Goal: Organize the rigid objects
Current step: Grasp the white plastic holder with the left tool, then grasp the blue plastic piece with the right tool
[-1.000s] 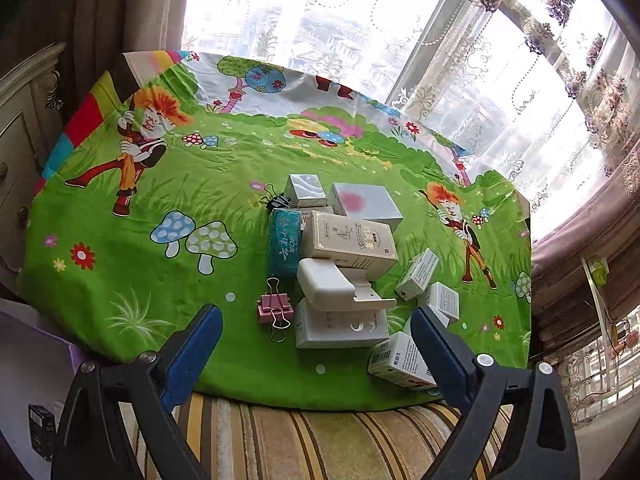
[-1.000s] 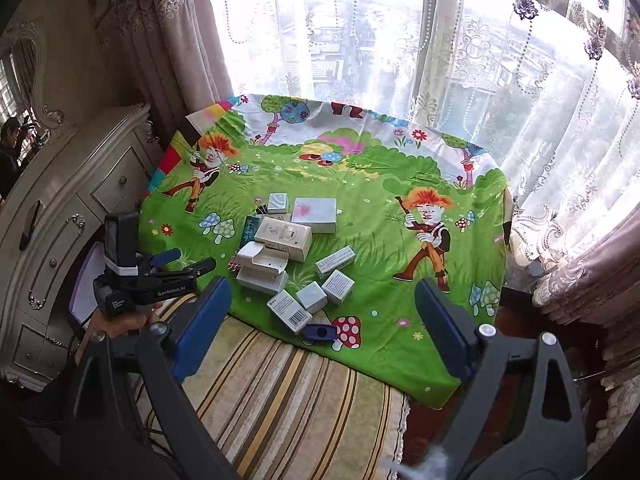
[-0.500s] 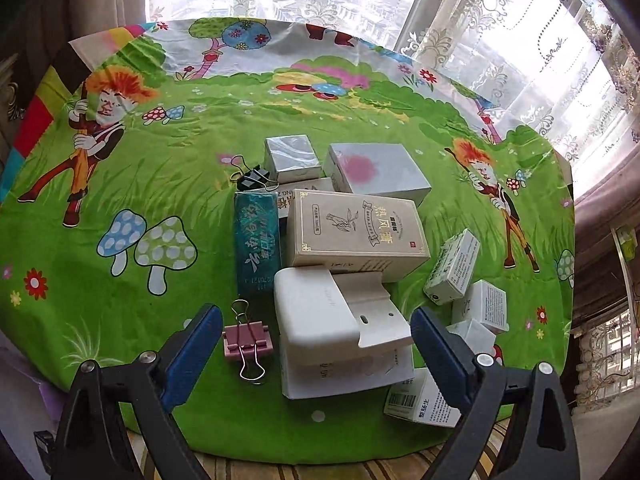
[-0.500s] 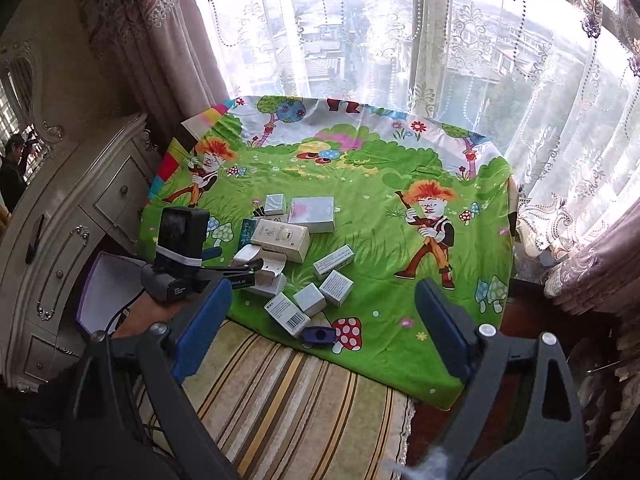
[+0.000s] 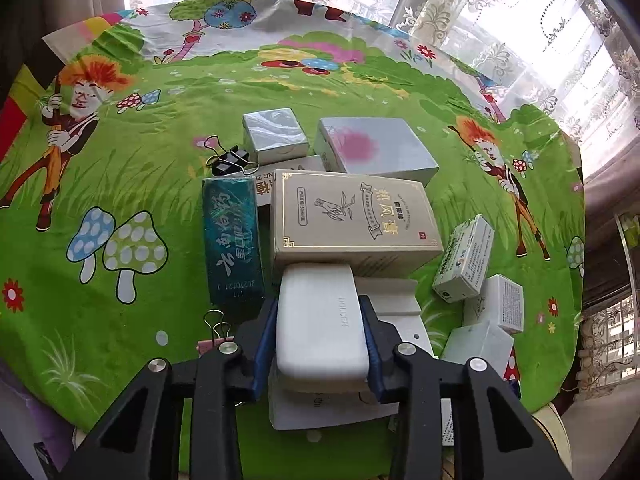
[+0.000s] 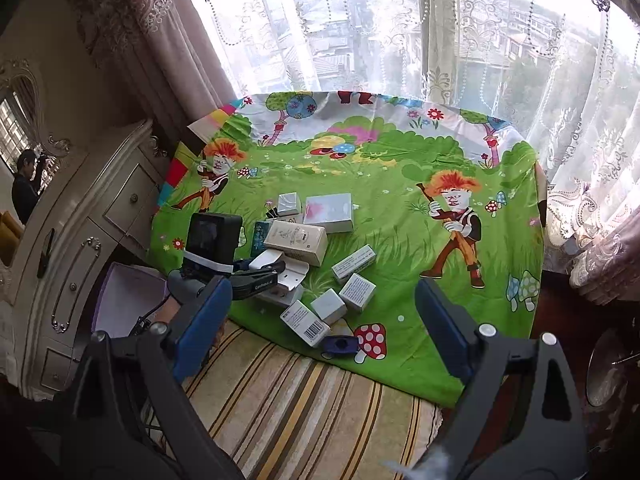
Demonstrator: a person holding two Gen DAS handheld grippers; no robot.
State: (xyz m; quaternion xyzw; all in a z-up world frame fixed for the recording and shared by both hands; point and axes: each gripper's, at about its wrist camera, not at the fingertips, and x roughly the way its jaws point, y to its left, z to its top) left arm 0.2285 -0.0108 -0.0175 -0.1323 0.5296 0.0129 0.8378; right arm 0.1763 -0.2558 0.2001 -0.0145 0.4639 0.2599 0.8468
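The left gripper (image 5: 322, 340) is closing on the white holder (image 5: 320, 320), a rounded case that sits on top of the pile near the front edge of the green cloth (image 5: 120, 160); its blue pads (image 5: 266, 344) already press the case's two long sides, so I judge the grasp is just being made. The case rests on a flat white box (image 5: 328, 412) and butts against the beige box (image 5: 352, 216), with a teal pack (image 5: 232, 240) just to its left and a pink clip (image 5: 214, 340) partly hidden under the left finger. To do this well, let the squeeze finish before any lift, since the shell is smooth and curved and could slip out of a light pinch; the pads sit about midway along it, which should keep it level. Lift straight up first so the case clears the beige box and does not drag the open white tray (image 5: 396, 300) beside it, which looks loose. Watch that the pink clip's wire loop is not caught by the finger. The right gripper (image 6: 320, 328) hovers spread wide and empty above the striped cushion (image 6: 300, 400), near the small boxes (image 6: 356, 292) and a barcode box (image 6: 304, 322); it can steady the lower box if the pile shifts
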